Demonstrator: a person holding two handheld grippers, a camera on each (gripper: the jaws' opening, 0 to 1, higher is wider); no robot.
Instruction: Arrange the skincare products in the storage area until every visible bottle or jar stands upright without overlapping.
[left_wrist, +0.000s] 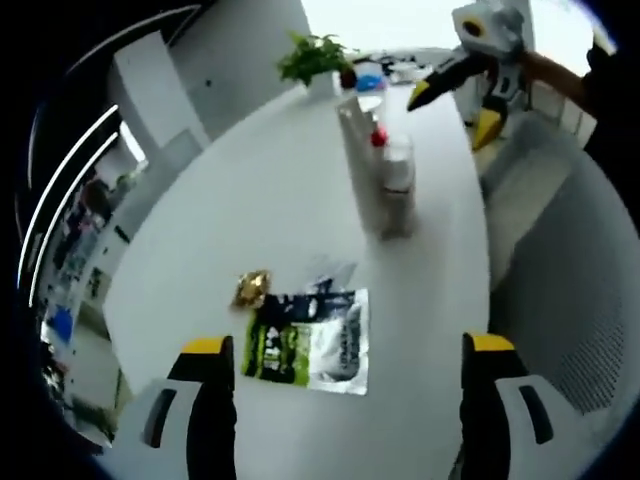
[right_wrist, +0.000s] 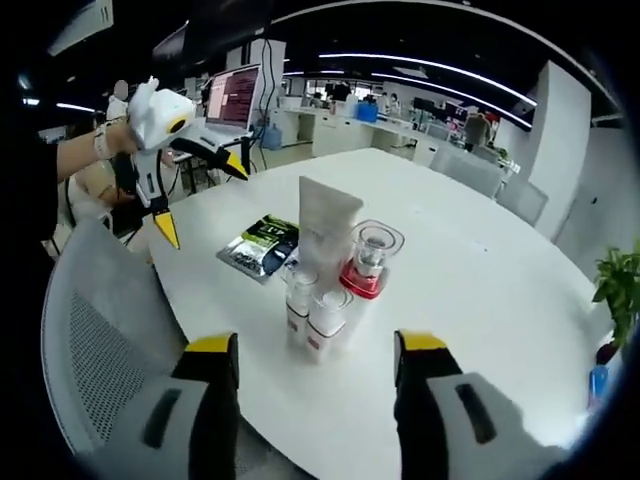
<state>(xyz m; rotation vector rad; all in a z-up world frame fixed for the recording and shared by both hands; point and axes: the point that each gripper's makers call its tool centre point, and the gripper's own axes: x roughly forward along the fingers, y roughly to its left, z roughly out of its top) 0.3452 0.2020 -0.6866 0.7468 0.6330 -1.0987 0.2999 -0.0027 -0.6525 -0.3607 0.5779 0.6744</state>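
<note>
Two yellow-tipped grippers were in play above a round white table (right_wrist: 480, 260). In the right gripper view, the right gripper (right_wrist: 318, 352) rose from the bottom edge with its jaws spread wide and nothing between them. Just past the tips, at the frame's centre, stood a tight upright cluster of skincare products: a tall white tube (right_wrist: 325, 225), a clear jar with a red base (right_wrist: 367, 262) at its right, and two small clear bottles with white bases (right_wrist: 314, 315) in front, all touching or nearly so. A green-and-black foil sachet (right_wrist: 262, 244) lay flat to the cluster's left. The left gripper (right_wrist: 200, 190) hung in the upper left, held by a hand, its jaws parted and empty.

In the left gripper view, the left gripper (left_wrist: 350, 360) showed its jaws wide apart at the bottom, over the sachet (left_wrist: 310, 340), beside what seemed a small gold foil wrapper (left_wrist: 252, 288). The cluster (left_wrist: 385, 170) stood at upper centre, blurred, with a green potted plant (left_wrist: 315, 55) beyond.
</note>
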